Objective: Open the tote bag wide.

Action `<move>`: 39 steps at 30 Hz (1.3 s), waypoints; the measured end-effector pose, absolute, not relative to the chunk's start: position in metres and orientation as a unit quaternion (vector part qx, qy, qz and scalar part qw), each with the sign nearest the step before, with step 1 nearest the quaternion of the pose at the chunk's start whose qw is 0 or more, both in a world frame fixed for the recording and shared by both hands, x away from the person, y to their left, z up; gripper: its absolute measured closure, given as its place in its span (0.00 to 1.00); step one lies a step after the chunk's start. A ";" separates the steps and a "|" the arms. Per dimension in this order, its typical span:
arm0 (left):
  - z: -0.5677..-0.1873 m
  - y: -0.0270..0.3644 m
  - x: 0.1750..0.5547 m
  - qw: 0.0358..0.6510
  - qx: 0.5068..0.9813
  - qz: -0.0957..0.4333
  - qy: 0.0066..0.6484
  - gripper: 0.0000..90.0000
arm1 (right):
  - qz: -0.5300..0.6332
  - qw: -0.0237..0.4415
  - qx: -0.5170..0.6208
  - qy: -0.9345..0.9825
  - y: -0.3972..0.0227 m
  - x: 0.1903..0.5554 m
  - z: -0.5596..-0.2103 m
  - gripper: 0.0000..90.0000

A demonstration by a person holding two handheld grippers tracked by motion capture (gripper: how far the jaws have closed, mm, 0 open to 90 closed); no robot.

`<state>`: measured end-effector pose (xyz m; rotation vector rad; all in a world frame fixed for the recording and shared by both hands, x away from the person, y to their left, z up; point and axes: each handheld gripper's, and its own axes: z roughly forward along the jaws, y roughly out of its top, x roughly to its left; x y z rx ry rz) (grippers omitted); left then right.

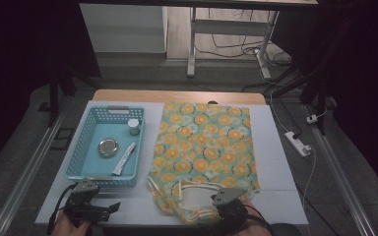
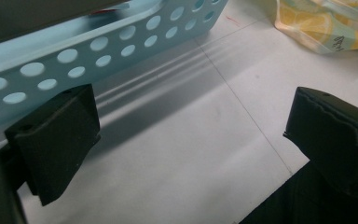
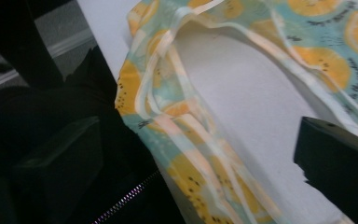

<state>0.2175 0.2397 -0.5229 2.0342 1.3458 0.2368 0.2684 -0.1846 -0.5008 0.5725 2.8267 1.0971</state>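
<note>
A cloth bag (image 1: 202,147) printed with orange slices lies flat on the white table top (image 1: 273,162), its cream handles (image 1: 192,196) toward the near edge. My right gripper (image 1: 224,200) hovers over those handles at the bottom of the high view. In the right gripper view its jaws stand apart, with the bunched handle straps (image 3: 191,140) lying between them and neither pad pressing on them. My left gripper (image 1: 109,208) rests at the near left, just in front of the light blue basket (image 1: 77,147). Its jaws (image 2: 191,135) are wide apart over bare table.
The basket (image 2: 98,51) holds a small white jar (image 1: 134,126), a round metal tin (image 1: 108,147) and a white tube (image 1: 124,160). The bag's corner (image 2: 326,23) lies right of the left gripper. Dark zipped clothing (image 3: 126,200) sits at the table's near edge.
</note>
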 end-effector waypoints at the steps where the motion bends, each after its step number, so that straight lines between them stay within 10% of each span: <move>1: -0.523 0.240 0.218 0.338 0.782 0.090 0.516 0.03 | 0.355 0.028 0.185 0.916 -0.185 0.268 -0.501 0.12; 16: -0.523 0.239 0.218 0.335 0.782 0.089 0.518 0.04 | 0.364 0.021 0.145 0.920 -0.186 0.274 -0.486 0.99; 39: -0.523 0.241 0.219 0.340 0.779 0.085 0.520 0.07 | 0.374 0.023 0.175 0.910 -0.192 0.337 -0.466 1.00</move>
